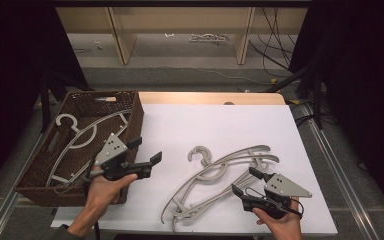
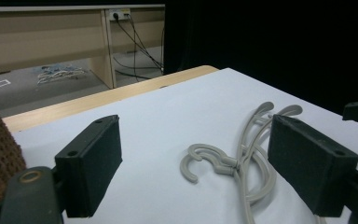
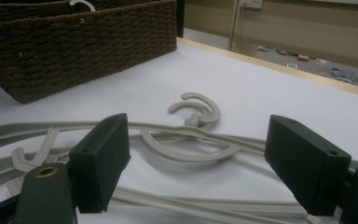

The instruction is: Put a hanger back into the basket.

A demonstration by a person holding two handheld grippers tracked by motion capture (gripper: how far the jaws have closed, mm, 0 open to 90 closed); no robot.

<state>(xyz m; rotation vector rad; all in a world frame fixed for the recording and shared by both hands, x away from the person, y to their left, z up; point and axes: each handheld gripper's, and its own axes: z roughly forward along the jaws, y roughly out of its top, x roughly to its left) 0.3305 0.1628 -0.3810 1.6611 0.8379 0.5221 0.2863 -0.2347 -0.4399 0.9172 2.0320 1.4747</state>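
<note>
Wicker, dark brown: we count one basket [image 1: 132,117] at the table's left holding one grey hanger [image 1: 72,137]. Our left gripper [image 1: 149,152] hovers beside it, jaws spread, empty. Two more grey hangers [image 1: 215,175] lie overlapped mid-table; our right gripper [image 1: 246,181], jaws agape, sits low at them.

No lettering, label, brand mark or number can be read anywhere on the white table [image 1: 220,125], the woven basket [image 1: 130,120] or the grey hangers [image 1: 215,175]; the wall outlet plate [image 2: 118,14] behind the table is too small to make out.
</note>
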